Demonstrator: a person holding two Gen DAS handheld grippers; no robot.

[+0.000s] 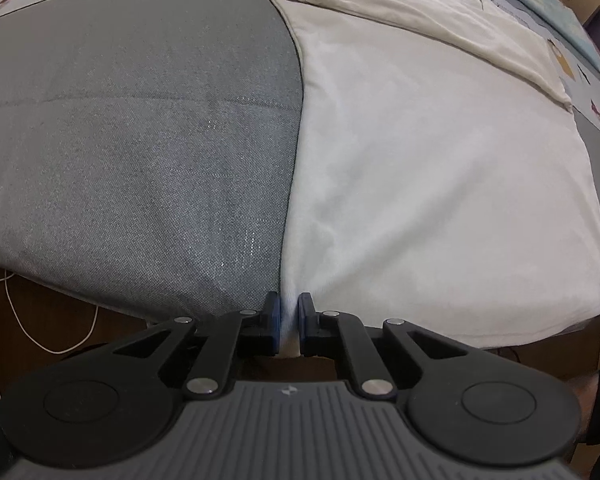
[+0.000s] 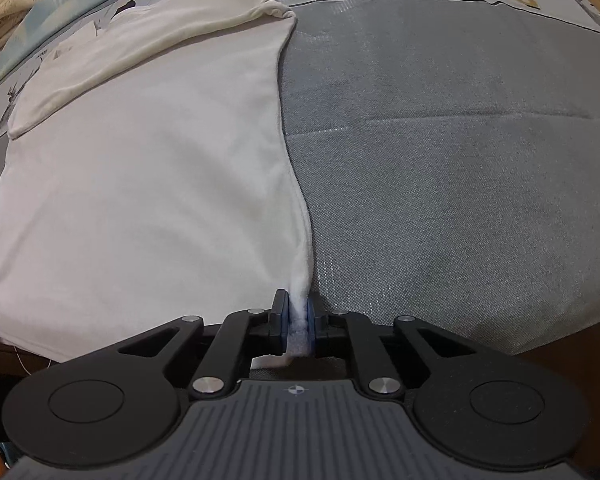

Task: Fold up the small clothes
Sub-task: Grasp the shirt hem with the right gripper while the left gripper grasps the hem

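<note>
White soft knit garment [image 1: 440, 184] spread flat on grey woven mat [image 1: 140, 160], long axis running away from both grippers. Left gripper [image 1: 288, 320] pinched on near left hem corner; cloth bunched between blue pads. Right gripper [image 2: 298, 320] pinched on near right corner. Garment body lies ahead, between them; far end already doubled over. Both hands equally near. Likely next: carry near hem forward.
</note>
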